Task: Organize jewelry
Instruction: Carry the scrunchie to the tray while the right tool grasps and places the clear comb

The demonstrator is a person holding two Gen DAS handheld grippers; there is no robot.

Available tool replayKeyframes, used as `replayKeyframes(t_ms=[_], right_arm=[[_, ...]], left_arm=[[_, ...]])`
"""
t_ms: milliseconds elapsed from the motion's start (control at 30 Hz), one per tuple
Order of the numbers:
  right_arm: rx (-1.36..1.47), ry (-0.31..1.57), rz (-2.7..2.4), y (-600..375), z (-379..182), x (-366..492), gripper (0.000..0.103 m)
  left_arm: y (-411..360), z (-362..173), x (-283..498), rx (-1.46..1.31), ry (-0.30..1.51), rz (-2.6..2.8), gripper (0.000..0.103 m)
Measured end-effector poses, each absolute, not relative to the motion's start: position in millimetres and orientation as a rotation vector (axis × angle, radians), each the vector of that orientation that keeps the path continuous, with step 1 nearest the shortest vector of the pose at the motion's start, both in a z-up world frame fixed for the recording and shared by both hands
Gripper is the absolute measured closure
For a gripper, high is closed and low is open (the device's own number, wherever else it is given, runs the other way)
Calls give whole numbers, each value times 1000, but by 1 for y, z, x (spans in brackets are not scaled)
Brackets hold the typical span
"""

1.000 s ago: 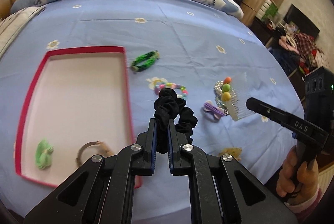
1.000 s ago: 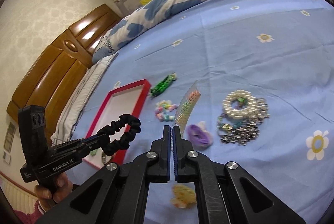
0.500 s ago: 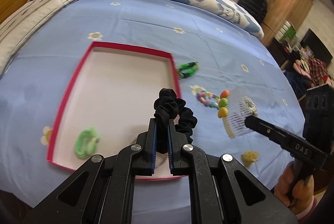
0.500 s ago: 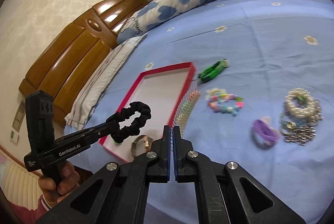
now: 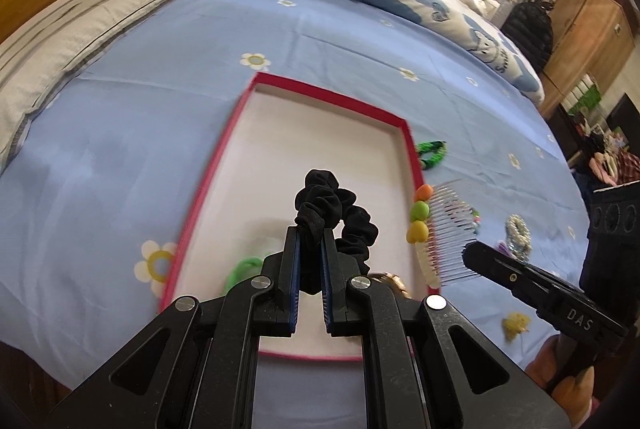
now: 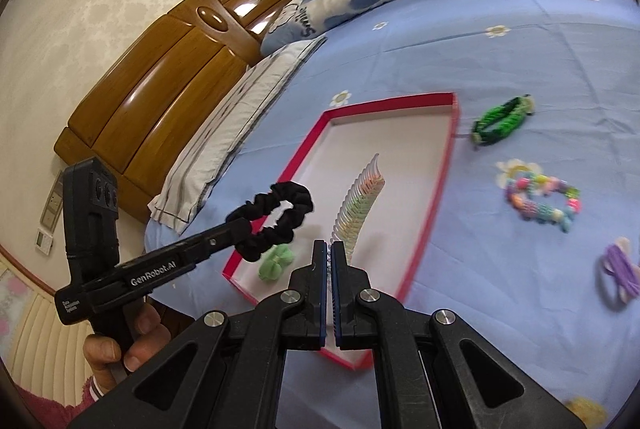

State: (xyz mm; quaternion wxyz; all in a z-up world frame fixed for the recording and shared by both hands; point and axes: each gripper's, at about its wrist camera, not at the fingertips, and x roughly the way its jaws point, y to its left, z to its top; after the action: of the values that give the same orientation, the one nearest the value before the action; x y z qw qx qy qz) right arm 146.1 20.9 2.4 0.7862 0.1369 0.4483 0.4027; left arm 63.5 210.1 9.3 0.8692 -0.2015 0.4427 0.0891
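My left gripper (image 5: 310,233) is shut on a black scrunchie (image 5: 332,207), held above the white floor of the red-rimmed tray (image 5: 320,93). In the right wrist view the same scrunchie (image 6: 276,215) hangs from that gripper (image 6: 240,229) over the tray's (image 6: 384,105) near left part. My right gripper (image 6: 330,247) is shut on a clear hair comb (image 6: 360,201) with coloured beads, its teeth rising over the tray. From the left wrist view the comb (image 5: 444,233) hovers at the tray's right rim. A light green scrunchie (image 6: 276,261) lies in the tray.
On the blue flowered bedsheet right of the tray lie a green braided bracelet (image 6: 500,117), a pastel bead bracelet (image 6: 540,197), a purple hair tie (image 6: 618,273), a yellow item (image 5: 516,323) and a pearl piece (image 5: 518,233). Pillows and a wooden headboard (image 6: 168,69) stand behind.
Both grippers have carried the scrunchie and the comb leftward from the loose jewellery to over the tray. The comb now sits at the tray's right rim.
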Motion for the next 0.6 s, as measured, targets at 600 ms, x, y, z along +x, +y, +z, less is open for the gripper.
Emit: replayKeyframes(t_ms=[600], right_arm=[[363,1080,879,43,-45,189,101]], left_arm=[[236,-29,96,-468,995,235,95]])
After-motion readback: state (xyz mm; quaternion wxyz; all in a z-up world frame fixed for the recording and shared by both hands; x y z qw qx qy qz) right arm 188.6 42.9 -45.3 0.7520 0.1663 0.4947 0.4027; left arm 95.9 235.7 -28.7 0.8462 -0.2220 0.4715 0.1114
